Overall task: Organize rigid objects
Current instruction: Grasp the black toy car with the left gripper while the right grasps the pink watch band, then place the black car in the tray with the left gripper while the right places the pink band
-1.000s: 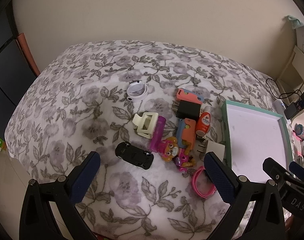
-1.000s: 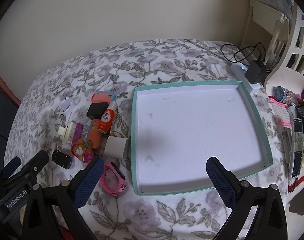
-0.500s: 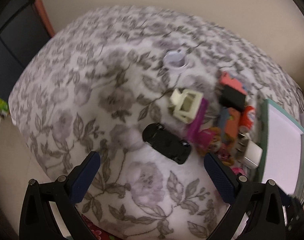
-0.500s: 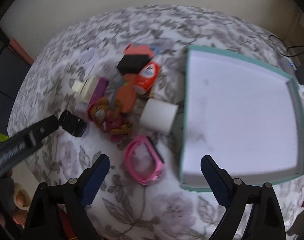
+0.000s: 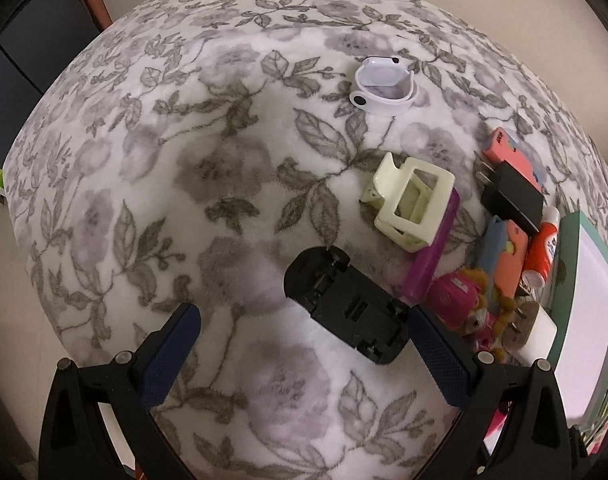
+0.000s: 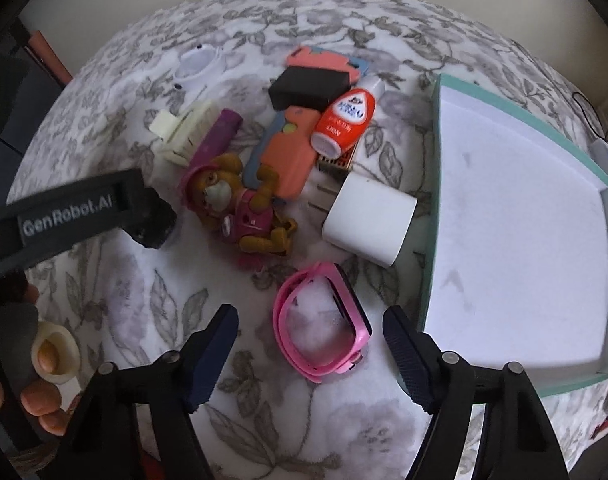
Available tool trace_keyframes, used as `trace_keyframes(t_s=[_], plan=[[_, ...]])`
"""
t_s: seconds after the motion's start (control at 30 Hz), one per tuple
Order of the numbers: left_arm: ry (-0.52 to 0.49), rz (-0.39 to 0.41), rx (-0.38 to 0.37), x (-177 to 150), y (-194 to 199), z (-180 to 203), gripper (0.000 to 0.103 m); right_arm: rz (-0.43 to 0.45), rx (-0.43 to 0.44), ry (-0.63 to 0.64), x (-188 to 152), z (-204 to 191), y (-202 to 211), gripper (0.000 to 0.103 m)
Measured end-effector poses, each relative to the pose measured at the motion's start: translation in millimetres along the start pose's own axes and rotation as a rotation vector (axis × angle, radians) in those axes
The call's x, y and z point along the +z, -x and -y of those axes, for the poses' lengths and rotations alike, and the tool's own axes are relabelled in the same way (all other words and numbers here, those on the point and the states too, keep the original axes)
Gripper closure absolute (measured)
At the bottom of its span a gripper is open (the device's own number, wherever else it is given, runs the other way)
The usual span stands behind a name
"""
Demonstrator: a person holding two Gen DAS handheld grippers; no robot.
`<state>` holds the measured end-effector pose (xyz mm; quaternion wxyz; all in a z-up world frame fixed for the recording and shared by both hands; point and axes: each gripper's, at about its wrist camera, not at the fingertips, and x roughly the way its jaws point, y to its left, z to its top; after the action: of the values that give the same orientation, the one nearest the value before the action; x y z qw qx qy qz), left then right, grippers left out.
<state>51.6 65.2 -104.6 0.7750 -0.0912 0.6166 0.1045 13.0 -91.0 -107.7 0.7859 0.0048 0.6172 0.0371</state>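
Observation:
My left gripper (image 5: 304, 320) is open, its fingers on either side of the black toy car (image 5: 345, 304), which lies upside down on the floral blanket. My right gripper (image 6: 309, 324) is open just in front of the pink watch band (image 6: 321, 322), which lies between its fingertips. A teal-rimmed white tray (image 6: 519, 232) lies to the right and shows in the left wrist view too (image 5: 583, 300). The pile holds a cream hair clip (image 5: 411, 206), a purple tube (image 5: 431, 252), a pink toy dog (image 6: 240, 200), a white charger (image 6: 369, 222), a red-orange bottle (image 6: 343, 120) and a black adapter (image 6: 307, 88).
A white watch band (image 5: 385, 86) lies apart at the back. Salmon phone cases (image 6: 288, 156) lie in the pile. The left gripper's arm (image 6: 68, 216) crosses the right wrist view at the left. Cables (image 6: 599, 136) lie beyond the tray. The blanket drops off at the left edge.
Both grippers have moved down and forward toward the pile. The left one now straddles the black car. The right one swung left from the tray to the pink band.

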Motion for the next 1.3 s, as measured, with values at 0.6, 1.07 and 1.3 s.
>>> trace_keyframes(t_s=[0.6, 1.07, 1.3], plan=[[-0.009, -0.012, 0.057, 19.0, -16.1, -1.1, 0.000, -0.044, -0.003, 0.016, 5.0, -7.4, -28.6, 0.027], [-0.027, -0.061, -0.012, 13.9, -26.3, -25.3, 0.038, -0.054, -0.044, 0.025, -5.1, 0.5, -33.5, 0.046], [-0.070, -0.058, -0.044, 9.0, -27.6, -18.0, 0.069, -0.050, -0.046, 0.025, -10.8, 2.1, -27.3, 0.047]])
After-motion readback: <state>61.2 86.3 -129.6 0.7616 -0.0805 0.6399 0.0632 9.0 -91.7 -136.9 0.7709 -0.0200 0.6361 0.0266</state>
